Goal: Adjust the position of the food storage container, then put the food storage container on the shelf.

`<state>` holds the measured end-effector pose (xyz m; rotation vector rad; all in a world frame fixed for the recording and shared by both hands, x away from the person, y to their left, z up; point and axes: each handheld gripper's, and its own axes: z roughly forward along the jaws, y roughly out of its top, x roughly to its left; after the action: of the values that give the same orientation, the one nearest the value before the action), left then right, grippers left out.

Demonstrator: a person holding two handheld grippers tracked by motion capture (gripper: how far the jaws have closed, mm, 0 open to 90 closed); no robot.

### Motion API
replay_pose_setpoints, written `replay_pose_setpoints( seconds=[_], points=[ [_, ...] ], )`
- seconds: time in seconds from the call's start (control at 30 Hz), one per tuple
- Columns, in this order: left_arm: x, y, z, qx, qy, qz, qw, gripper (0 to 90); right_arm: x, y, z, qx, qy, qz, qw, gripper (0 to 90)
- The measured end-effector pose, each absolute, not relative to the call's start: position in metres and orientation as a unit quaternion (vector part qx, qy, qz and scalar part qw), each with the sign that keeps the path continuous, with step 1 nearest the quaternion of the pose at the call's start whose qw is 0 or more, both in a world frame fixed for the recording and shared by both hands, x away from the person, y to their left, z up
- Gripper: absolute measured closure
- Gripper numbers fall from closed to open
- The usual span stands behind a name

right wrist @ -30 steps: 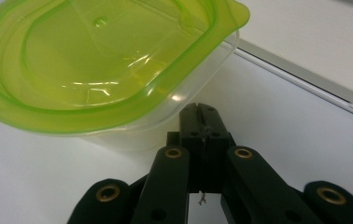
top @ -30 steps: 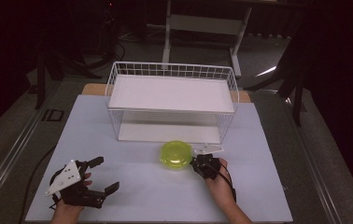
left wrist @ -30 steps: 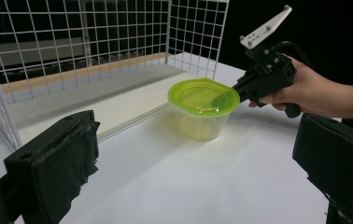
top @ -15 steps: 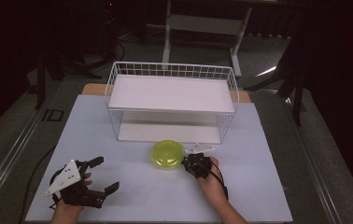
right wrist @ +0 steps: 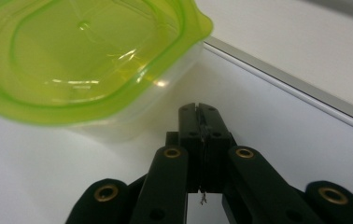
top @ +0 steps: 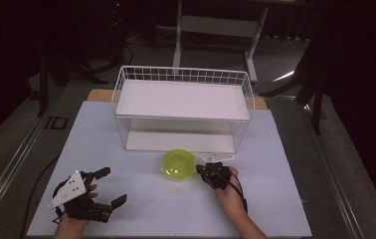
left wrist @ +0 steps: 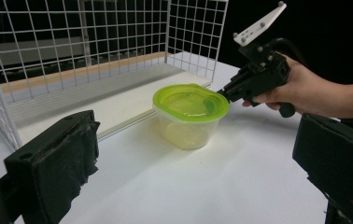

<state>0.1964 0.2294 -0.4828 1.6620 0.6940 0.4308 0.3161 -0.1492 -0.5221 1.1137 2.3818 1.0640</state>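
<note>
- The container (top: 178, 164), a clear tub with a yellow-green lid (left wrist: 191, 101), stands on the white table (top: 275, 209) just in front of the wire basket (top: 183, 112), near the middle of the table's near half.
- Left gripper (top: 107, 186): at the near left corner, well apart from the container, its 2 jaws spread wide with nothing between them; in the left gripper view the container sits far off between the 2 pads.
- Wire basket: 2 levels, a white shelf on top and a white floor below, both bare; its open front faces the container.
- Right gripper (top: 202, 170): just beside the container's right edge, its tip at the lid's rim. In the right gripper view the 2 jaws are pressed together with nothing between them, and the lid's tab (right wrist: 201, 24) lies just ahead and above.
- Step in hand, as I judge it: the right gripper is at the lid's edge, either nudging the container or lining up on the tab; no grasp is made yet.
- Next move: likely to open the right jaws, slip them over the rim or tab, and close firmly; the light tub may slide, so the left gripper could come in to steady it.
</note>
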Motion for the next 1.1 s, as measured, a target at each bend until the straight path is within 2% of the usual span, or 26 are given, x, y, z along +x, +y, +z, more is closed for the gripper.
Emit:
replay_pose_setpoints(
  seconds=[0.23,0.37,0.53,0.6,0.67,0.73,1.1],
  points=[
    [0.198,0.227,-0.485,0.722,0.298,0.181,0.597,1.1,0.297,-0.163,-0.507,0.376,0.828,0.384,0.159,84.6],
    [0.199,0.226,-0.485,0.726,0.295,0.173,0.597,1.1,0.281,-0.172,-0.492,0.370,0.821,0.404,0.161,75.9],
    [0.200,0.222,-0.482,0.737,0.278,0.163,0.594,1.1,0.265,-0.178,-0.476,0.359,0.810,0.432,0.168,50.0],
    [0.201,0.220,-0.479,0.739,0.274,0.159,0.595,1.1,0.260,-0.179,-0.471,0.357,0.805,0.438,0.177,42.7],
    [0.202,0.218,-0.475,0.738,0.270,0.153,0.599,1.1,0.255,-0.180,-0.466,0.355,0.799,0.450,0.182,23.7],
    [0.203,0.215,-0.470,0.742,0.263,0.152,0.597,1.1,0.252,-0.179,-0.463,0.347,0.801,0.449,0.190,15.5],
    [0.215,0.194,-0.452,0.765,0.248,0.123,0.582,1.0,0.245,-0.173,-0.452,0.304,0.801,0.480,0.189,11.7]
  ],
)
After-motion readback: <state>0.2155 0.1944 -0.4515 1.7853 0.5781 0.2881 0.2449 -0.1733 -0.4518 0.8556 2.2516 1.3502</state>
